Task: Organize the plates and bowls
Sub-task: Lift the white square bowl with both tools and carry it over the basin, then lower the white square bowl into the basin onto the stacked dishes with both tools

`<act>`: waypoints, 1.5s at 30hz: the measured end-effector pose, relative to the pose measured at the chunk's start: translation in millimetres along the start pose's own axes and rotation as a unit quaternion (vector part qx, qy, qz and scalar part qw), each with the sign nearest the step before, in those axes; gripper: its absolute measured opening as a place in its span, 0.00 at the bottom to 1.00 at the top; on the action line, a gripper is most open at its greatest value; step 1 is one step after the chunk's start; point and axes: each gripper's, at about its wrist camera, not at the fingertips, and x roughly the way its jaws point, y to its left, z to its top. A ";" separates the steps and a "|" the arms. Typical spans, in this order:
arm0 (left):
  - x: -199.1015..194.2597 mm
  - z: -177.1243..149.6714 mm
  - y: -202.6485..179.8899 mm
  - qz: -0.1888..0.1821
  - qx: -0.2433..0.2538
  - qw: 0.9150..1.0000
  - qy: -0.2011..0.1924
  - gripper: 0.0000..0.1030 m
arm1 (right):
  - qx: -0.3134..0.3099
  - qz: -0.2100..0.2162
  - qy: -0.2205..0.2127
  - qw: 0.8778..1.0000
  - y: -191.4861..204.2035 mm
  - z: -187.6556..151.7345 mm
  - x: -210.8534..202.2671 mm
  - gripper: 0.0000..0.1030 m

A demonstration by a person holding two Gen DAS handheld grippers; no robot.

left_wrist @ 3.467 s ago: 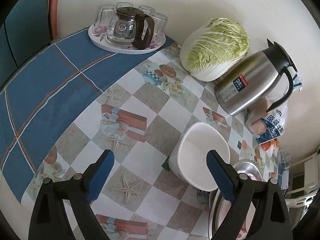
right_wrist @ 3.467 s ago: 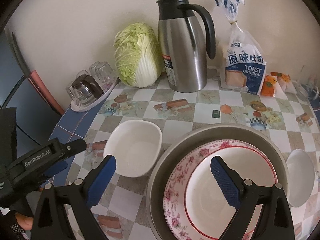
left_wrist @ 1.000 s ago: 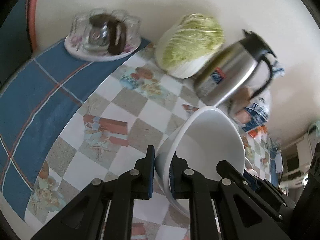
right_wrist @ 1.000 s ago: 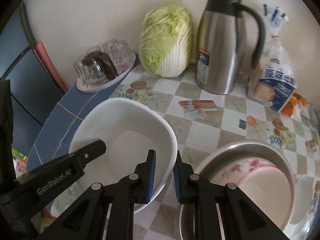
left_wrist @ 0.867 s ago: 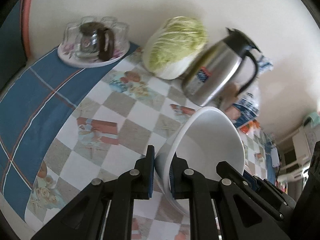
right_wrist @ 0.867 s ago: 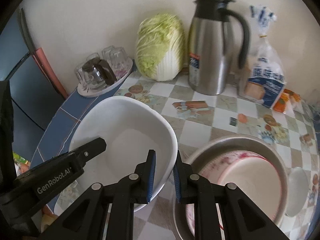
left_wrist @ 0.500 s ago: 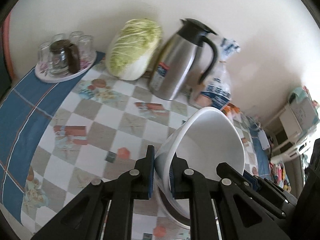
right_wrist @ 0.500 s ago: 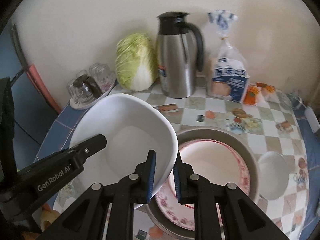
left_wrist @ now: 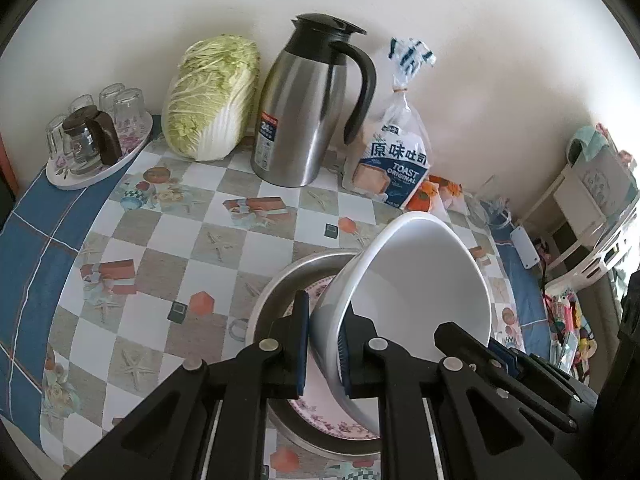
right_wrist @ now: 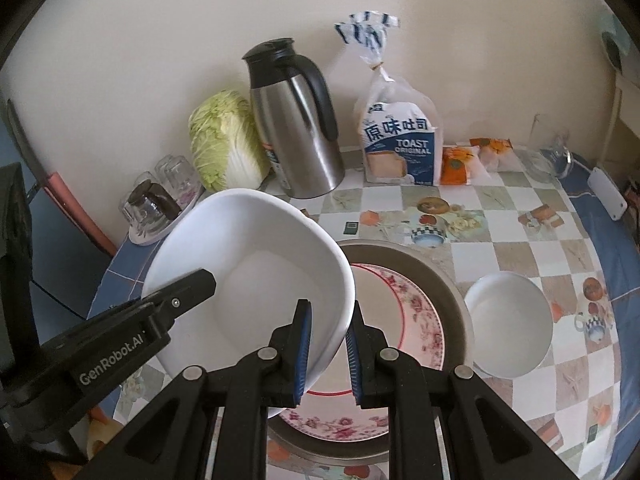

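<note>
Both grippers are clamped on one white bowl, which hangs tilted above the table. The left gripper pinches the bowl's wall at one rim, blue pads on either side of it; the right gripper pinches the opposite rim the same way. In the right wrist view the left gripper's black finger shows reaching over the bowl's far edge. The bowl sits partly over a metal basin that holds a floral-rimmed plate; whether the bowl touches the plate cannot be told. A smaller white bowl stands on the checked cloth just beside the basin, on its right in the right wrist view. Along the wall at the back: a steel thermal jug with a black handle, a napa cabbage close on its left, a bag of toast bread on its right. A tray of upturned glasses with a small glass pot stands at the far left edge.
</note>
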 end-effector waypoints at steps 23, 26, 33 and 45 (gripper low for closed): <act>40.5 -14.4 -32.8 0.034 0.050 0.998 0.034 0.13 | 0.039 0.008 0.015 0.999 -45.2 -7.5 15.4 0.18; 42.9 -15.1 -33.4 0.035 0.051 0.997 0.036 0.13 | 0.043 0.009 0.015 0.999 -47.8 -7.2 15.9 0.18; 47.9 -15.6 -31.9 0.036 0.048 0.997 0.042 0.13 | 0.045 0.010 0.018 0.999 -49.4 -7.8 19.5 0.18; 53.0 -15.7 -28.4 0.039 0.044 0.997 0.048 0.13 | 0.045 0.010 0.024 0.999 -47.6 -8.6 26.3 0.18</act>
